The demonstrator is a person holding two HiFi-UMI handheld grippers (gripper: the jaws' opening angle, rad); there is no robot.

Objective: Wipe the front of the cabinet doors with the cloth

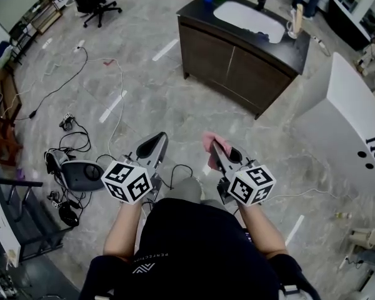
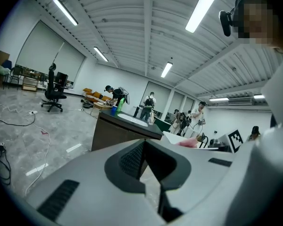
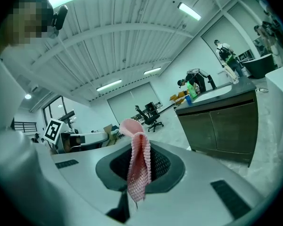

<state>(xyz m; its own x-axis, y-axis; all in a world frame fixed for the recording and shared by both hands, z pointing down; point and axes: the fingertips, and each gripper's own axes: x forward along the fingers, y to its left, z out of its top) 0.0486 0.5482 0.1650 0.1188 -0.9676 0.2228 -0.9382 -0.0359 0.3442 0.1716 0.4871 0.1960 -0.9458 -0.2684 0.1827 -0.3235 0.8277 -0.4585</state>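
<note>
At the left, the left gripper (image 1: 155, 144) hangs over the floor, jaws together on nothing. Beside it, the right gripper (image 1: 224, 152) pinches the pink cloth (image 1: 210, 144), which pokes past its tips. The cabinet doors (image 1: 237, 64) stand well apart, ahead.

The person wore a black short-sleeved top (image 1: 206, 249) with white lettering (image 1: 151, 255); the pale grey left gripper (image 1: 155, 141) and right gripper (image 1: 220, 152) each bore a black-and-white marker cube (image 1: 126, 181).

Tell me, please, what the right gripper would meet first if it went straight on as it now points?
Probably nothing near: the right gripper, shut on the pink cloth, points over open floor left of the cabinet, toward a distant office chair. Depth is hard to judge.
</note>
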